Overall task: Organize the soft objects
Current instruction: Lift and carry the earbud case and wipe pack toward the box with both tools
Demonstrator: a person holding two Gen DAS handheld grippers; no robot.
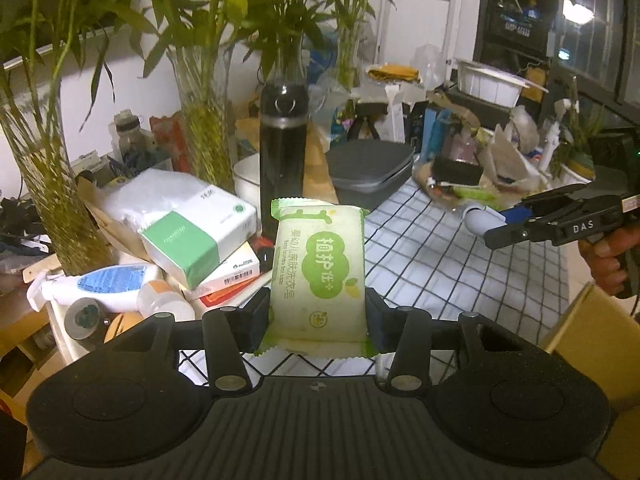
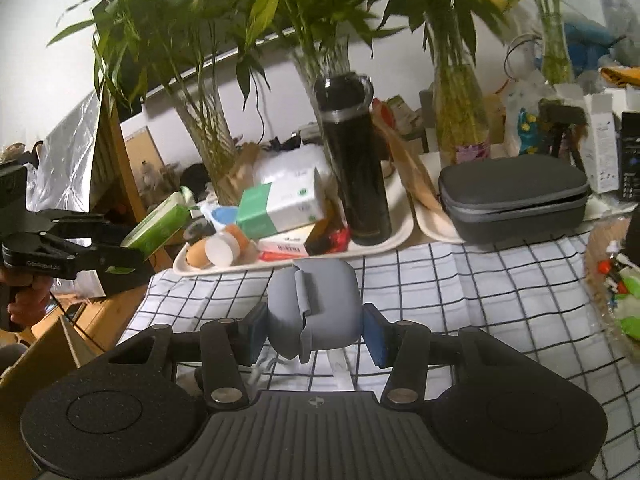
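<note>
While both hands hold their loads clear of the checked tablecloth (image 2: 460,300), the left gripper (image 1: 318,314) clamps a green-and-white wrapped bar of baby laundry soap (image 1: 319,276) by its long sides, its jaws at a middling width with the pads pressed against the packet, which stands upright in front of the black flask (image 1: 283,156); the right gripper (image 2: 314,330), well to the right of that flask, pinches a soft grey silicone pouch (image 2: 314,308) between its blue pads, its jaws likewise part-way closed on the load. Behind the flask sit tall vases of bamboo stems (image 2: 460,120); to its left a white tray (image 2: 396,220) is heaped with boxes, bottles and a green-and-white carton (image 2: 280,206), and to its right lies a grey zip case (image 2: 512,196). Each item appears to be in mid-carry, picked up but not yet set anywhere, so the step in hand looks like transport toward a sorting spot. A cardboard box edge (image 1: 576,320) shows at the far right of the left wrist view, well away from the flask, and may be the destination, though that cannot be confirmed. The next move calls for steadying both soft loads over a chosen place, lowering them without squashing, then easing the jaws apart
</note>
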